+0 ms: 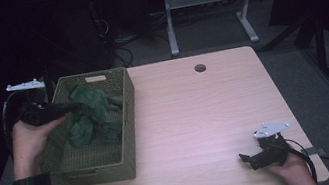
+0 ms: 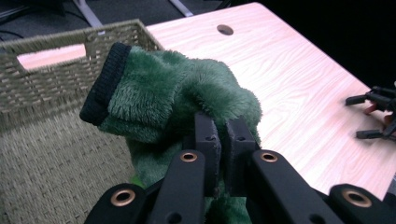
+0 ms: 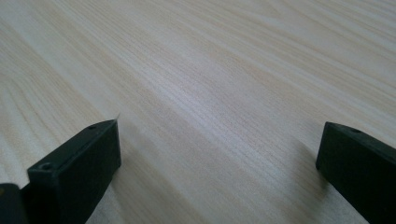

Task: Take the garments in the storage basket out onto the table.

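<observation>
On the table (image 1: 197, 117), a green fleece garment (image 1: 93, 115) is gripped over the woven basket (image 1: 128, 129) by the clenched left gripper (image 1: 69, 107); lifting it out seems the step in hand, so a steady pull upward is needed next. In the left gripper view the black cuff (image 2: 103, 86) is seen, and in the right gripper view the right gripper (image 3: 219, 154) is found spread wide over bare wood.

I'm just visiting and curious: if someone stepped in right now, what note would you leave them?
Left gripper: jaws shut on the green fleece garment, holding it above the wicker basket at the table's left.
Right gripper: jaws open, holding nothing, low over the bare table near its front right corner.
Done: the garment is gripped, part of it lifted.
Left: whether it is going in or coming out can't be told; the rest still lies in the basket.
</observation>
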Demonstrator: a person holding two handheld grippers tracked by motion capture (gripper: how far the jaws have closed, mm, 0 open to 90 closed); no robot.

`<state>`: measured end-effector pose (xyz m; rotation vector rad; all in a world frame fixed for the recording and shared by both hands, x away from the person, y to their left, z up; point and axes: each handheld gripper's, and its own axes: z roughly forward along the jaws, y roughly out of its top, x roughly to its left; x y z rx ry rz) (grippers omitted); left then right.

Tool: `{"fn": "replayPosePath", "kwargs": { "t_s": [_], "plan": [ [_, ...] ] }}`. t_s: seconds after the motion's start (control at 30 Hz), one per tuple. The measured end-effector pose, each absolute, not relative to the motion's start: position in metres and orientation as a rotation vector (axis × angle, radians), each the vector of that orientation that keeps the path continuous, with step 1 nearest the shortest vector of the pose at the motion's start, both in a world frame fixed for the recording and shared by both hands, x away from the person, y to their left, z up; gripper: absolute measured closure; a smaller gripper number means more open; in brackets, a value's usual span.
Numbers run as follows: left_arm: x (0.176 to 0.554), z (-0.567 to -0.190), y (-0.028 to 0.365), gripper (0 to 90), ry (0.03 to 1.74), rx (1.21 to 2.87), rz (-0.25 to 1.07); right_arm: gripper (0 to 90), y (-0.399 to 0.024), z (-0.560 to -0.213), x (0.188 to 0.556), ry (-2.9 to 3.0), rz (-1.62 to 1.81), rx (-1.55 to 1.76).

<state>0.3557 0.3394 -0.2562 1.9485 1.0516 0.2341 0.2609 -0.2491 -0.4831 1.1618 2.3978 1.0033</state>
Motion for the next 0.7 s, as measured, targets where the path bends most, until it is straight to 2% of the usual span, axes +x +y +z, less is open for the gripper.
{"fn": "replayPosePath", "kwargs": {
  "t_s": [0.43, 0.7],
  "plan": [
    [0.346, -0.206, 0.334, 86.2, 0.956, 1.901, 0.271, 0.0, -0.249, -0.483, 0.261, 2.398, 1.004, 1.162],
    [0.345, -0.194, 0.314, 86.2, 0.891, 1.9, 0.258, 0.0, -0.249, -0.483, 0.261, 2.397, 1.004, 1.162]
  ]
}}
